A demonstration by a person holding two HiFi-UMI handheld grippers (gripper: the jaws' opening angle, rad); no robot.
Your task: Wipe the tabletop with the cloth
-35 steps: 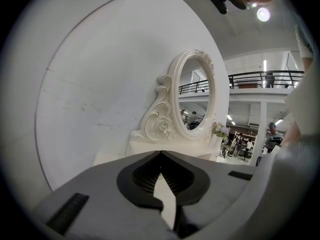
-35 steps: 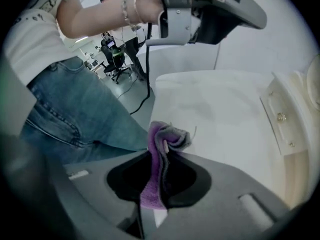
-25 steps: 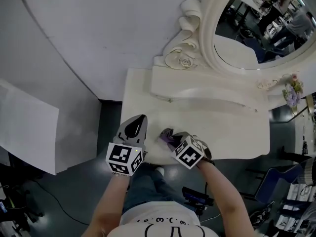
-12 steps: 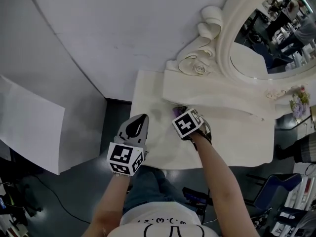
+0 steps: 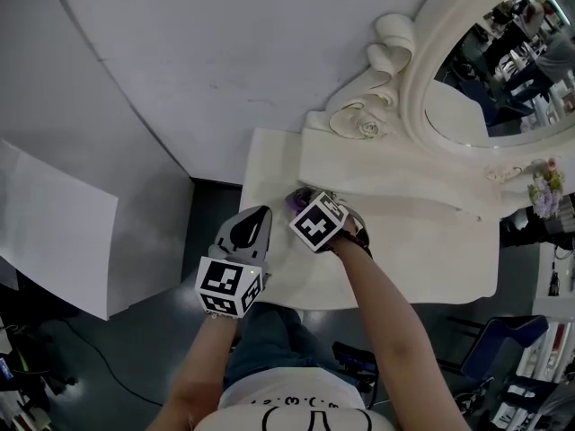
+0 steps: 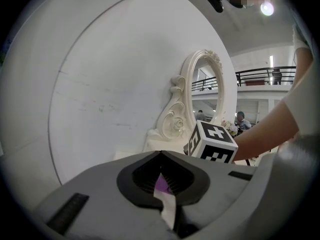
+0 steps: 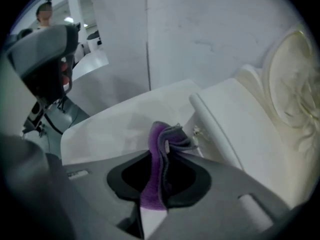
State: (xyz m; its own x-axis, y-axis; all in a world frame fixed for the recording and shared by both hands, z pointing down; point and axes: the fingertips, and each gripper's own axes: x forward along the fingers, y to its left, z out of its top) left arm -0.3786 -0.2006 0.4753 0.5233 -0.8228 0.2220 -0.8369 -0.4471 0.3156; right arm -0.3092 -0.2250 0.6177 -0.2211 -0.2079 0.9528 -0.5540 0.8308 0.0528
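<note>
Seemingly mid-wipe. Hold the purple cloth (image 7: 162, 143) clamped tight in the closed jaws of the right gripper (image 5: 304, 203), at the back left corner of the tabletop (image 5: 422, 245), just beside the raised ledge (image 7: 227, 126). Press lower so the bunched folds flatten, then sweep in overlapping strokes without snagging that ledge. Leave the left gripper (image 5: 254, 216) parked by the front left edge, jaws together on nothing. Look to the right gripper view for the cloth's folds; turn to the head view, with only a purple scrap past the marker cube (image 5: 316, 223), for the bare stretch toward the mirror (image 5: 503, 70).
</note>
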